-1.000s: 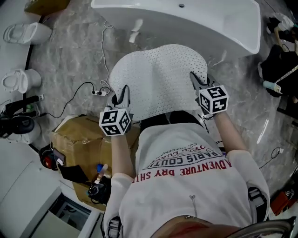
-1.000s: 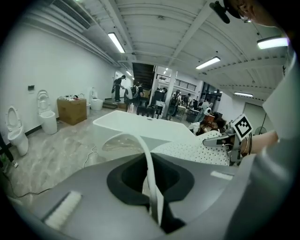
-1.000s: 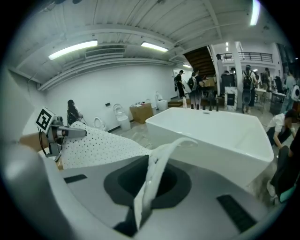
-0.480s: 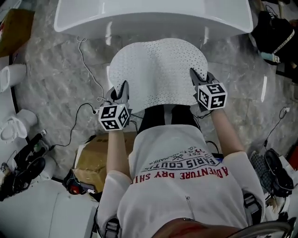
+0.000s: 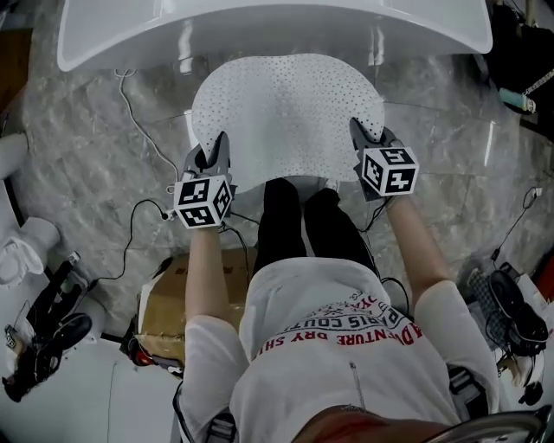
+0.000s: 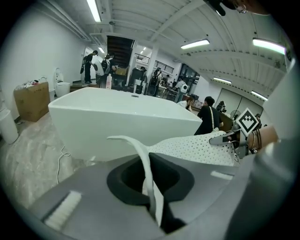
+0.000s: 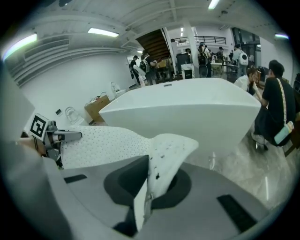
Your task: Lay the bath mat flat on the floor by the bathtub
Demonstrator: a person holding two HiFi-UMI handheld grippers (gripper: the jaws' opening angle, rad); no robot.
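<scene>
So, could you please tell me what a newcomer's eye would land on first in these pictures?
Probably the white perforated bath mat, stretched in front of the person just short of the long white bathtub across the top. The left gripper and right gripper each pinch a near corner of it, over the grey marbled floor.

Perforated white mat, glossy bathtub

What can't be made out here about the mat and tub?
- Head view: bath mat, the middle of its near edge is hidden by the person's legs.
- Both gripper views: the mat covers the floor beneath it; touching or lifted, cannot tell.
- Head view: bathtub, far side cut off at the top edge.
</scene>
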